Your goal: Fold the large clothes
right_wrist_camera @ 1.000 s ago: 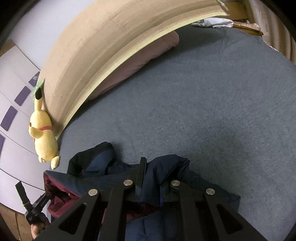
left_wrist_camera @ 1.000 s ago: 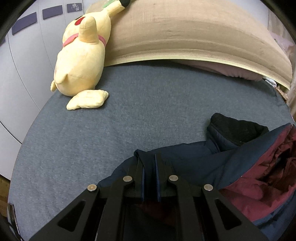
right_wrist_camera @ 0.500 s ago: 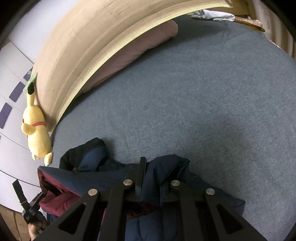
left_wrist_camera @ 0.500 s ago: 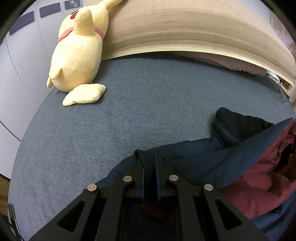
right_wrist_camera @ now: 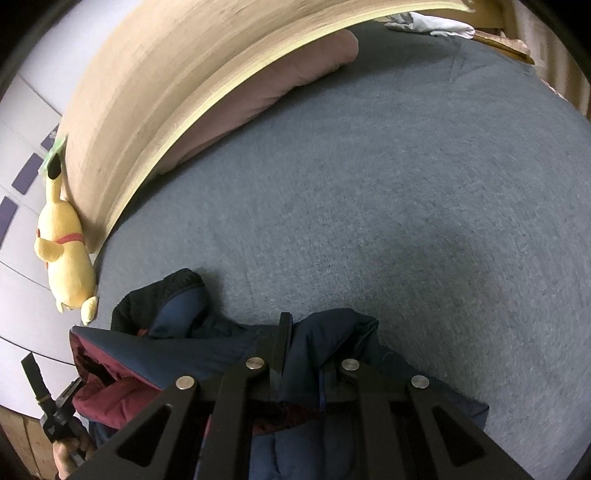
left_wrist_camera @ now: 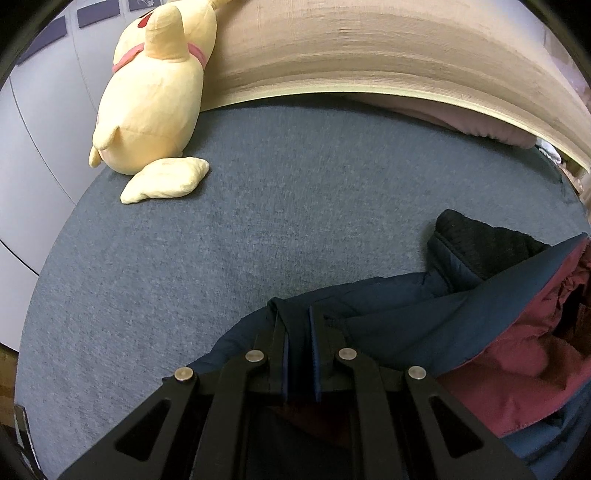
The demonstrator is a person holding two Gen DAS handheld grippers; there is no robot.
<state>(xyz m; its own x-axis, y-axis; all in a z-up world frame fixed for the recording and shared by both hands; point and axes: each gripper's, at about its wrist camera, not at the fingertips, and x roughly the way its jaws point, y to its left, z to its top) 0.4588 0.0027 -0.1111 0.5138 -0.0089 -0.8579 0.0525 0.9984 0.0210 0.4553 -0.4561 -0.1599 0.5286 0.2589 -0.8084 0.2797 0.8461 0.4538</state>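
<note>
Across the bed a wide stretch of bare grey sheet lies ahead of both grippers, running up to the headboard; at the left edge the sheet ends against pale cabinet doors. The jacket, navy outside and maroon inside, lies bunched at the near edge of the bed, its dark collar turned up toward the headboard.

The left gripper is clenched on a fold of navy cloth at the jacket's left side. The right gripper is likewise clamped on navy cloth at the jacket's right side, one black finger showing and the other mostly buried in the fabric.

From the left wrist, the plush toy shows large, leaning on the headboard in the far left corner, its tail flat on the sheet, well apart from the jacket. Only the right wrist view shows the long pink pillow tucked along the headboard, pale cloth in the far right corner, and the left gripper's handle in a hand at the lower left. Both views are slightly blurred toward the headboard.
</note>
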